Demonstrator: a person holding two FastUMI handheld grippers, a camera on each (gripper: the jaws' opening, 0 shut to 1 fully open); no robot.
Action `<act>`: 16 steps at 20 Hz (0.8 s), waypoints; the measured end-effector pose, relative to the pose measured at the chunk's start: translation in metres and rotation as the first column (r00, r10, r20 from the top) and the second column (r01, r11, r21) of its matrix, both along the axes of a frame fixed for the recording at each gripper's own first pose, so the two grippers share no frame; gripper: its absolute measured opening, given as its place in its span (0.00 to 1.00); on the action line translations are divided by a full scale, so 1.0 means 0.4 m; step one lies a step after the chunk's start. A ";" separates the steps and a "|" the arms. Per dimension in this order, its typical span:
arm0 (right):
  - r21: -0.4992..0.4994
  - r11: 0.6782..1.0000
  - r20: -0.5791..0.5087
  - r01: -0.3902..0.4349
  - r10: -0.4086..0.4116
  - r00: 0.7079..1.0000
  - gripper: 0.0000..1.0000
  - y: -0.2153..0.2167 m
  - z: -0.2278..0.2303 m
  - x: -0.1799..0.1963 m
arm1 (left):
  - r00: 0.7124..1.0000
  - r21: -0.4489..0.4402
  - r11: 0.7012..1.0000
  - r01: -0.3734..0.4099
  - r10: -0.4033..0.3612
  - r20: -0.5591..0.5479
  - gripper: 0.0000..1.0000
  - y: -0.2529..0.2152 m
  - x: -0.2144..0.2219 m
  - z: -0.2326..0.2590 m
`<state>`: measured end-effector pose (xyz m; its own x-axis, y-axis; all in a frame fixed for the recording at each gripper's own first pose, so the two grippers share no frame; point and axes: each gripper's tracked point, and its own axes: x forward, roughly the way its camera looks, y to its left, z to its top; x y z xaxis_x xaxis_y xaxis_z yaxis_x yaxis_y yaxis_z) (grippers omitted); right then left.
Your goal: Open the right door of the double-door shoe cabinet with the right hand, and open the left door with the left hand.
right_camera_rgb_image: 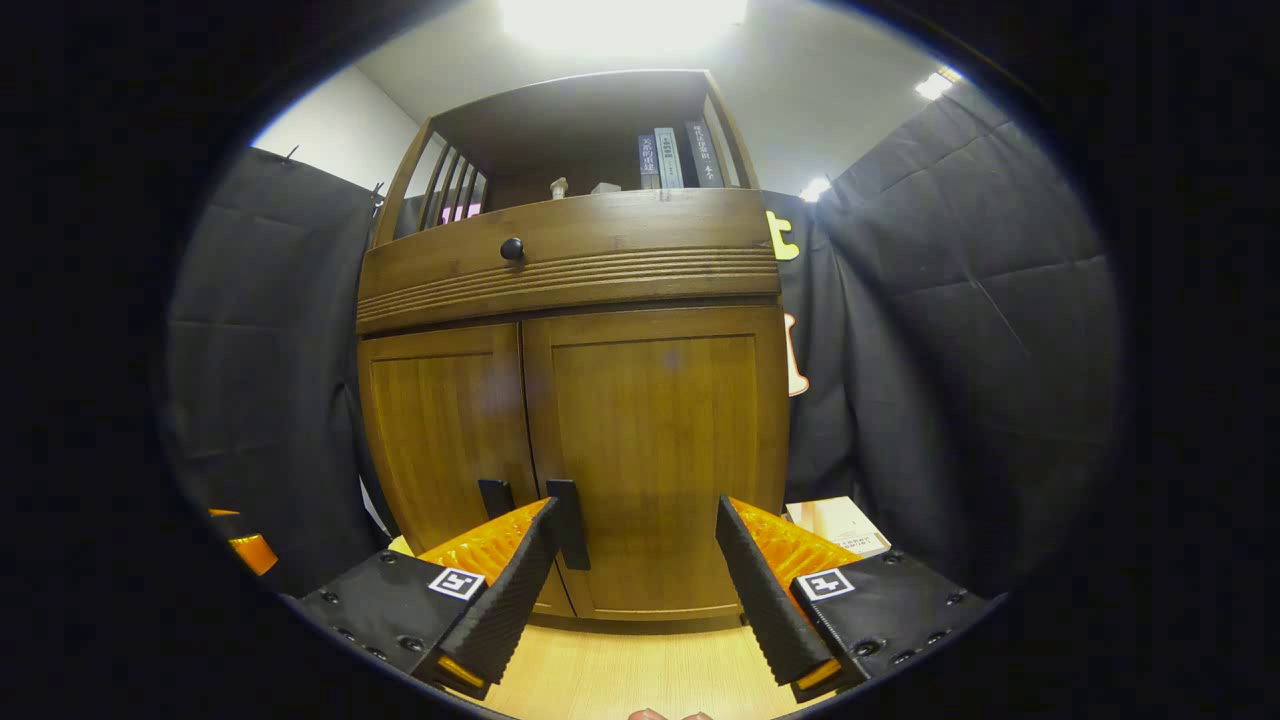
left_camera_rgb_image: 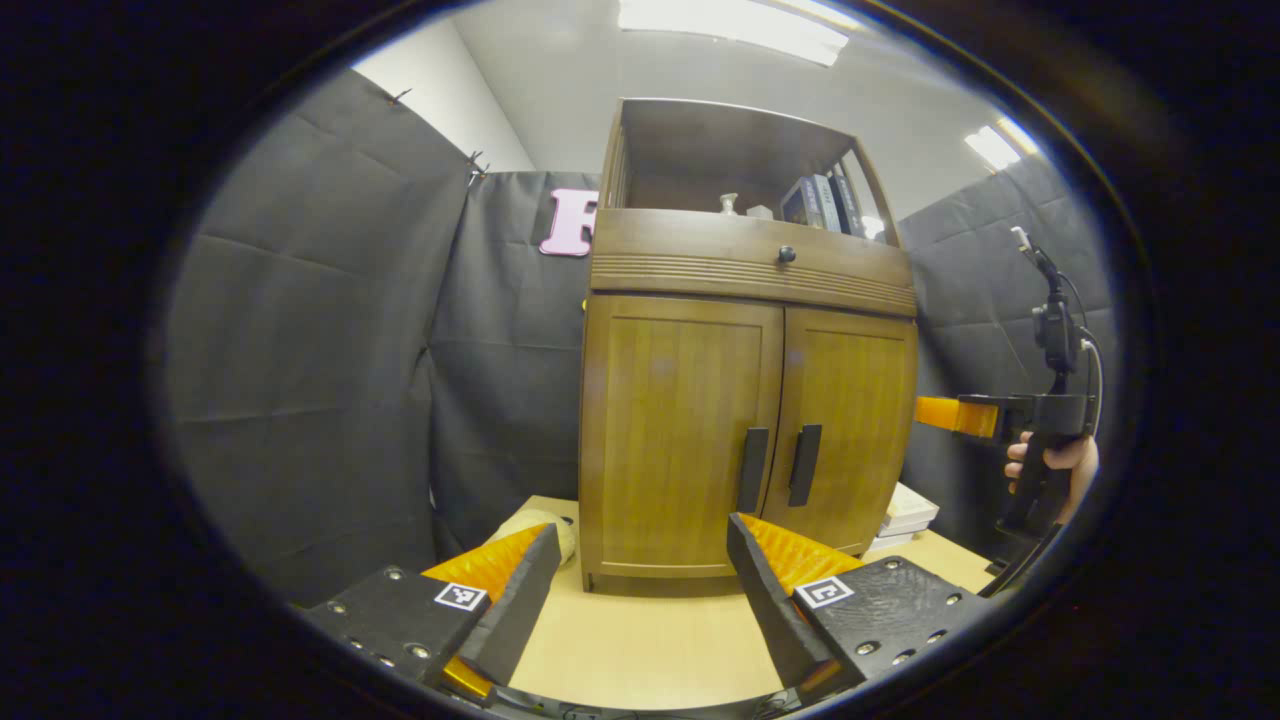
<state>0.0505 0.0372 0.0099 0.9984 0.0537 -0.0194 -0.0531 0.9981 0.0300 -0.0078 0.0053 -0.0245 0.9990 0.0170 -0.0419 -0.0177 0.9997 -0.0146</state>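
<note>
The shoe cabinet (left_camera_rgb_image: pixel 745 400) is a brown wooden piece standing on a light wood table (left_camera_rgb_image: pixel 640 640), with both doors closed. The left door (left_camera_rgb_image: pixel 675 430) and right door (left_camera_rgb_image: pixel 850 420) meet in the middle, each with a dark vertical handle: left handle (left_camera_rgb_image: pixel 753 470), right handle (left_camera_rgb_image: pixel 804 465). Above them runs a ribbed drawer front with a small round knob (left_camera_rgb_image: pixel 787 255), and an open shelf on top holds a few books (left_camera_rgb_image: pixel 825 200).

The left gripper (left_camera_rgb_image: pixel 640 580) has its fingers spread wide, holding nothing and touching nothing. The cabinet sits straight ahead of them, and the left handle is just above the tip of its right-side finger, a bit farther off.

In the right gripper view, the right gripper (right_camera_rgb_image: pixel 635 575) is wide apart too and empty. The right door (right_camera_rgb_image: pixel 660 450) fills the gap between its fingers, and the right handle (right_camera_rgb_image: pixel 568 525) sits right beside the left-side fingertip; can't tell if it actually touches. The left gripper view also shows that gripper off to the cabinet's right, held by a hand (left_camera_rgb_image: pixel 1050 465).
</note>
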 end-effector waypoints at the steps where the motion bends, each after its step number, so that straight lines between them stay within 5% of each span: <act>1: 0.003 1.000 0.001 -0.002 0.002 1.000 0.97 0.006 0.005 0.013 | 1.000 -0.002 1.000 -0.004 0.004 -0.003 0.96 0.003 0.000 -0.001; 16: 0.053 0.997 -0.051 -0.064 0.067 0.996 0.92 0.135 -0.048 0.218 | 0.990 0.009 0.993 -0.120 0.120 -0.072 0.96 0.100 -0.038 -0.050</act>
